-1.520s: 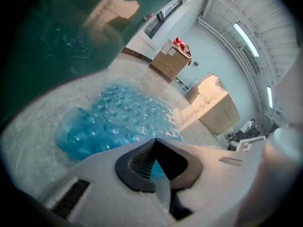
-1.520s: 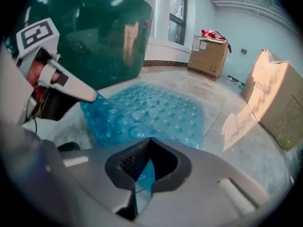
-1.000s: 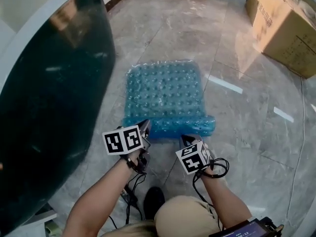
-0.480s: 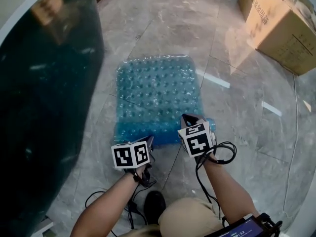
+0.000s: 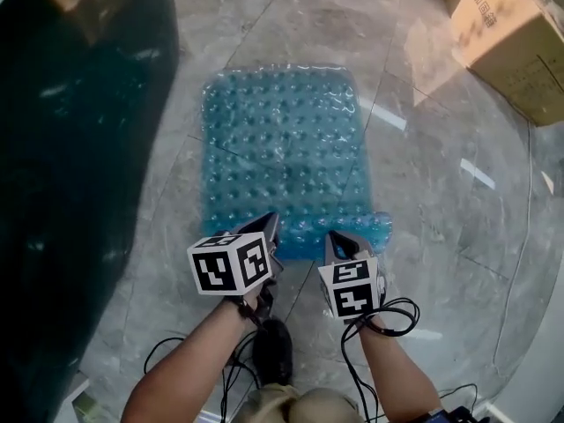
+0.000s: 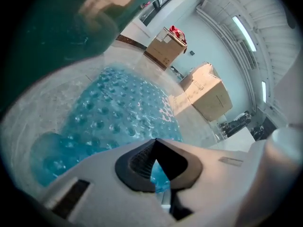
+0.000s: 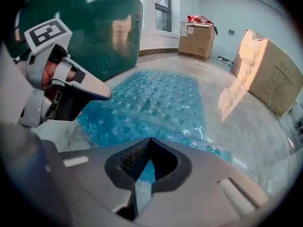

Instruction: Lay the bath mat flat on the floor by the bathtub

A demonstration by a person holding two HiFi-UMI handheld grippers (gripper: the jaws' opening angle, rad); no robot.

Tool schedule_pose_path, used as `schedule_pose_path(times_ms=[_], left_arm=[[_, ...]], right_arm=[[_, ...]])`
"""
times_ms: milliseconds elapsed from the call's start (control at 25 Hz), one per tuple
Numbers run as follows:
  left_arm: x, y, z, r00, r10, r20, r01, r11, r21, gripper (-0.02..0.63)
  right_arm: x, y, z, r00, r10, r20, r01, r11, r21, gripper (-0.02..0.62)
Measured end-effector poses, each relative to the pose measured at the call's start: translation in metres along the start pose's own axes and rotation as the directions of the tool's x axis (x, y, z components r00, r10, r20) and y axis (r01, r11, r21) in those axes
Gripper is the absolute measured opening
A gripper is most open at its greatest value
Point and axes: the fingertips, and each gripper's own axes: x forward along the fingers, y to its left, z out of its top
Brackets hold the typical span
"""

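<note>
Blue bubbled plastic bath mat (image 5: pixel 282 157) lies longer than a sec ago, nearly flat; left hand-held gripper (image 5: pixel 269 226) & right hand-held gripper (image 5: pixel 339 241) closed, empty.

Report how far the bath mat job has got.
Done: most of the bath mat lies flat beside the bathtub. In hand: the left gripper and right gripper have jaws shut on its near edge. Left: the near right corner is curled; flatten it and release.

Left tool (image 5: pixel 268 224) and right tool (image 5: pixel 336 239) side by side, both tilted downward, jaws closed tip to tip, bare forearms (image 5: pixel 189 364) reaching forward.
</note>
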Motion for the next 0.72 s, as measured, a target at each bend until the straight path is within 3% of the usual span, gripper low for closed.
schedule_pose_path(times_ms=[160,280,360,480,560,720], left_arm=[[0.009,0.018,-0.024,0.998,0.061,0.0,-0.061,0.998,0.019,0.005],[0.006,0.02,-0.046,0.997,0.078,0.006,-0.078,0.996,0.045,0.003],[-0.002,0.02,-0.061,0.996,0.09,0.013,-0.09,0.995,0.041,0.003],[-0.017,0.018,-0.089,0.996,0.088,-0.001,-0.088,0.996,0.0,0.003],[-0.025,0.018,-0.11,0.997,0.078,-0.009,-0.079,0.997,-0.014,0.003],[-0.038,0.011,-0.133,0.996,0.082,-0.038,-0.08,0.996,0.039,0.003]], right_arm=[[-0.003,0.003,-0.019,0.996,0.017,0.085,-0.015,0.999,-0.029,0.009],[-0.014,0.012,-0.033,0.995,0.057,0.086,-0.054,0.998,-0.04,0.009],[-0.033,0.014,-0.022,0.986,0.098,0.134,-0.094,0.995,-0.032,0.008],[-0.043,0.006,0.002,0.973,0.077,0.218,-0.067,0.996,-0.052,0.008],[-0.031,0.005,-0.003,0.983,0.057,0.174,-0.043,0.995,-0.087,0.009],[-0.012,0.007,-0.041,0.996,0.03,0.085,-0.021,0.993,-0.113,0.008]])
